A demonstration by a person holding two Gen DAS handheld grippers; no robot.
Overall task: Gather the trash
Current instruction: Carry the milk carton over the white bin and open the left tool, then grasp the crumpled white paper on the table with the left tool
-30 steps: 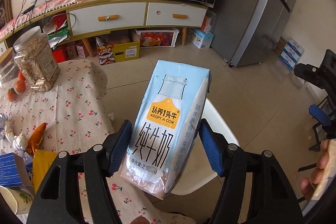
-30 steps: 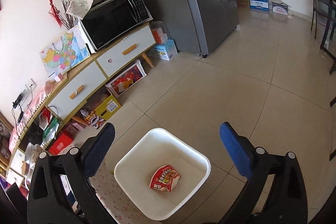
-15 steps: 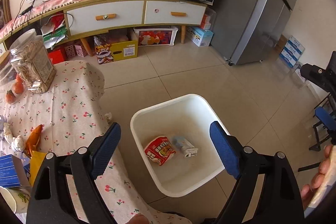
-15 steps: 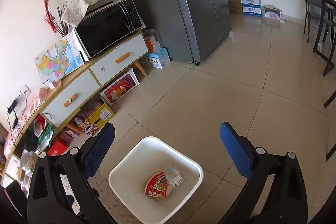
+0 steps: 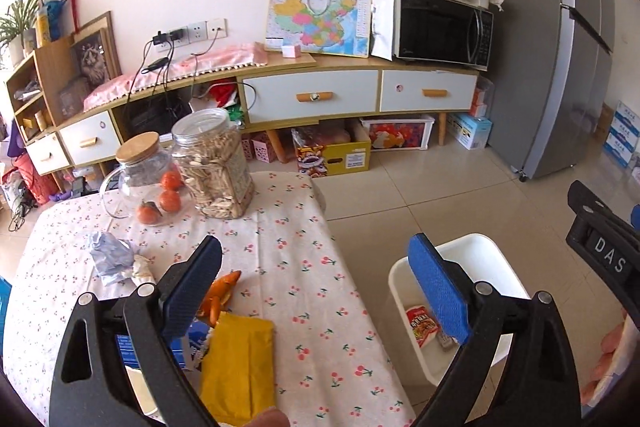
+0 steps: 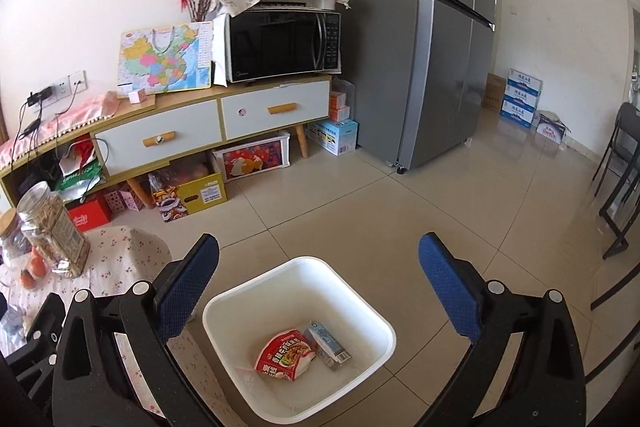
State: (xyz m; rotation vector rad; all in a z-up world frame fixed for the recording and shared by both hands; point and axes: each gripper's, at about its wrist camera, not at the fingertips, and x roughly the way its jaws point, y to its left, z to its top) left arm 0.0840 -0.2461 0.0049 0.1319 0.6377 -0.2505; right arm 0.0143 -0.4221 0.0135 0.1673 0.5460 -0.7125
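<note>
The white bin [image 6: 352, 291] stands on the floor beside the table. In it lie a red noodle packet [image 6: 286, 353] and a light-blue milk carton [image 6: 328, 345]. My right gripper [image 6: 320, 243] hangs open above the bin with nothing between its fingers. My left gripper [image 5: 314, 247] is over the table's edge, its jaws opening, nothing between them. On the cherry-print tablecloth [image 5: 288, 227] lie a yellow packet [image 5: 240, 367], an orange wrapper [image 5: 222, 293], crumpled bluish paper [image 5: 110, 257] and a blue box [image 5: 192, 343], partly hidden by my left finger. The bin [image 5: 492, 259] shows at the right.
A plastic jar of snacks [image 5: 216, 167] and a cork-lidded glass jug [image 5: 140, 175] beside oranges stand at the table's far side. Behind are a sideboard [image 5: 312, 95], a microwave [image 5: 440, 27] and a fridge [image 6: 420, 47]. A dark chair [image 6: 620, 179] stands at the right.
My left gripper opened and let go of the milk carton, which now lies in the bin. That gripper then swung left toward the table. The right gripper's view rolled level.
</note>
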